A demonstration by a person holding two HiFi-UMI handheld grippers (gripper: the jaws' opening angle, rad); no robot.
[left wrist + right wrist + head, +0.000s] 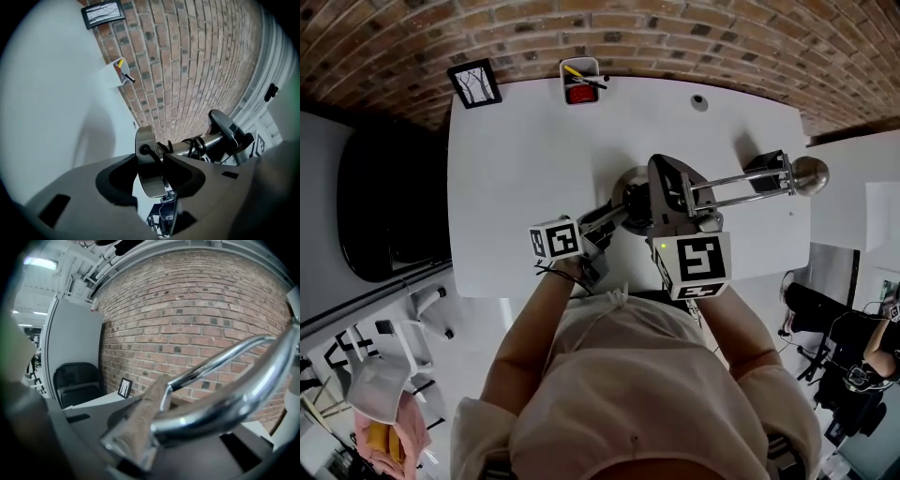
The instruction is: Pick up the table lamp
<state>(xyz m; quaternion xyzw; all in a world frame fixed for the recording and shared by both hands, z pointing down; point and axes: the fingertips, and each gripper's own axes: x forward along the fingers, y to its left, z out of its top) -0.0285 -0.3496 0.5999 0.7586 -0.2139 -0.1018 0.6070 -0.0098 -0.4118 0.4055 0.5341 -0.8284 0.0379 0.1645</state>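
The table lamp [736, 185] lies tipped sideways over the white surface [525, 141], judged stiff, slick chrome and base-heavy; the right gripper [689, 194] has its jaws clamped on the twin rods [225, 357]; the left gripper [614, 214] has its jaws pinching the round base [147, 164], likely the steadier hold.

We are finding the table [516, 187] standing against the brick wall [675, 37], with the chair [380, 206] to its left. The picture frame [474, 82] is sitting on the table's far left corner. The pen cup [579, 80] is sitting right of it, at the far edge. The table lamp [769, 172] is lying crosswise over the near middle, head to the right. Its base is sitting between the left gripper's [614, 216] jaws and its rods between the right gripper's [684, 192].
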